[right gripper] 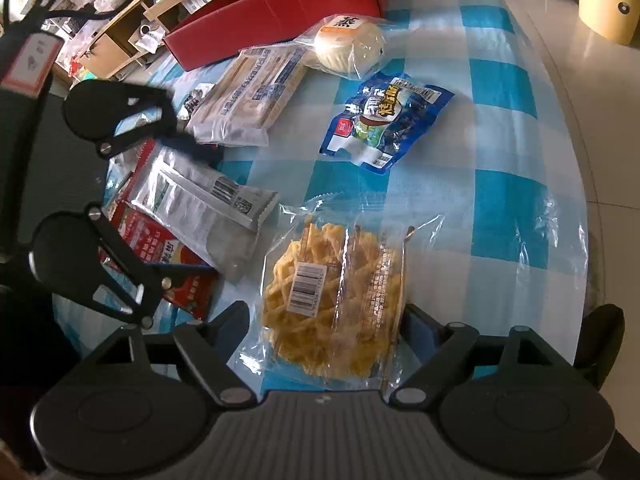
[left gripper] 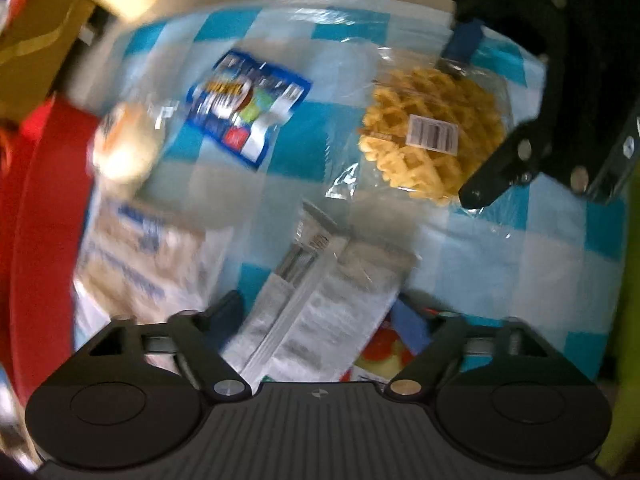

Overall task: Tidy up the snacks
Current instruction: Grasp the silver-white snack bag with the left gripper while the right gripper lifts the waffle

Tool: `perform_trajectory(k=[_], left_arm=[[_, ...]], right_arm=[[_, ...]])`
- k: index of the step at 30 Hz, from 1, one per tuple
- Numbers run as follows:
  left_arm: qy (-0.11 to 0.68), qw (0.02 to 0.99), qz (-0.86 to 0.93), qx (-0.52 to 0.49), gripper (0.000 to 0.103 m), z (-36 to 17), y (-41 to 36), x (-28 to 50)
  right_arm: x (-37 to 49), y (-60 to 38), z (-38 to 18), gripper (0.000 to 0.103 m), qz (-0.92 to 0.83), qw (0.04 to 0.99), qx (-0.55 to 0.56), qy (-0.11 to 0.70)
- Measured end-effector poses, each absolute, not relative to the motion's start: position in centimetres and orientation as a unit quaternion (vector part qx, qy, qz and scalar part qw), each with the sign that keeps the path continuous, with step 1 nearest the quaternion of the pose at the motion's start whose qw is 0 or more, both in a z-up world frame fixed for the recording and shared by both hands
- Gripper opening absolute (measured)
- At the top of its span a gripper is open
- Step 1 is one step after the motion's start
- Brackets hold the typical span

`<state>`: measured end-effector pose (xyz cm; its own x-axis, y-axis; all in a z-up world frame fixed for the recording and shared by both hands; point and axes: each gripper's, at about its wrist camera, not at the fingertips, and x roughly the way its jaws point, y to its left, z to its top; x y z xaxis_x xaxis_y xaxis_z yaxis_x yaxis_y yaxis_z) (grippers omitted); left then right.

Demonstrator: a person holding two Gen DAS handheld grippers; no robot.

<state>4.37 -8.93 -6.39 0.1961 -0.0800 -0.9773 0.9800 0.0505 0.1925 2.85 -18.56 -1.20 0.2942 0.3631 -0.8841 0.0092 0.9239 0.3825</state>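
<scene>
Jaws open, both grippers are straddling packets — left (left gripper: 320, 320) the silver pack (left gripper: 320, 300), right (right gripper: 324, 328) the waffle bag (right gripper: 332, 300) at lower centre — and should be closing squarely, mid-packet.

waffle bag (right gripper: 340, 300): I see clear crinkly plastic
tablecloth (right gripper: 500, 128): glossy checked plastic
red box (right gripper: 280, 12): matt cardboard

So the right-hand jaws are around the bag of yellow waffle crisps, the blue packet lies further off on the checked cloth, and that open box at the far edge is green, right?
Not quite: the open box at the far edge is red, not green, as the right wrist view shows. The rest holds: the right gripper has its jaws either side of the bag of yellow waffle crisps, and the blue packet lies further off on the checked cloth.
</scene>
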Motion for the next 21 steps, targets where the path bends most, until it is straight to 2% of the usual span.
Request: perform_trajectory(k=[5, 8, 11, 12, 14, 15, 21], left_arm=[[0.509, 0.607, -0.404, 0.459, 0.059, -5.2, -7.5, 4.4], [0.543, 0.649, -0.371, 0.383, 0.057, -4.3, -5.8, 3.8], [0.552, 0.698, -0.331, 0.315, 0.058, -4.0, -3.6, 2.4], [0.554, 0.709, -0.32, 0.296, 0.062, -4.2, -3.2, 1.8], [0.55, 0.734, -0.292, 0.27, 0.067, -4.8, -2.1, 0.9], [0.543, 0.746, -0.28, 0.266, 0.073, -5.1, -2.1, 0.6], [0.481, 0.781, -0.245, 0.316, 0.091, -6.2, -3.9, -1.1]], right_arm=[[2.8, -18.2, -1.0, 0.082, 0.106, 0.792, 0.147, 0.583], [2.7, -17.5, -1.0, 0.083, 0.102, 0.797, 0.126, 0.582], [2.6, -16.8, -1.1, 0.09, 0.102, 0.801, 0.113, 0.578], [2.5, -16.6, -1.2, 0.097, 0.104, 0.802, 0.108, 0.578], [2.5, -15.7, -1.7, 0.103, 0.113, 0.805, 0.093, 0.575], [2.3, -15.2, -1.7, 0.103, 0.109, 0.809, 0.077, 0.573], [1.9, -14.0, -2.2, 0.103, 0.086, 0.826, 0.034, 0.556]])
